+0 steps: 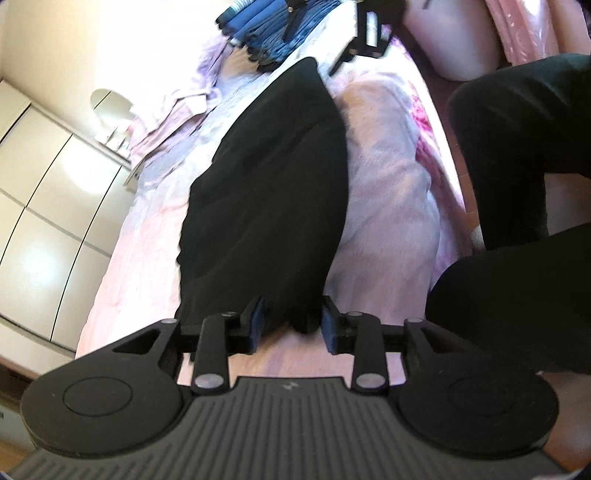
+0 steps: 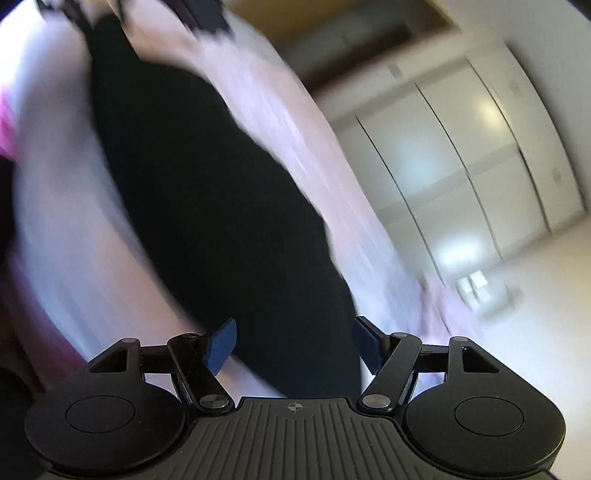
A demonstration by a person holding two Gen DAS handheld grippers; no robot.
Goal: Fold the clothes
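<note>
We see the black garment (image 1: 266,192) lying long and narrow on the pink bed (image 1: 388,206), its ends between our half-open left claw (image 1: 293,326) and wide-open right claw (image 2: 291,345), neither gripping. Blue folded clothes (image 1: 258,29) sit beyond; further folds seem left.

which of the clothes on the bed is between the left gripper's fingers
The black garment, lying lengthwise along the bed. The pink clothes and blue pile lie farther off.

pink bedspread (image 1: 388,192), white wardrobe doors (image 2: 461,166) (glossy), pink pillow (image 1: 454,40)
</note>
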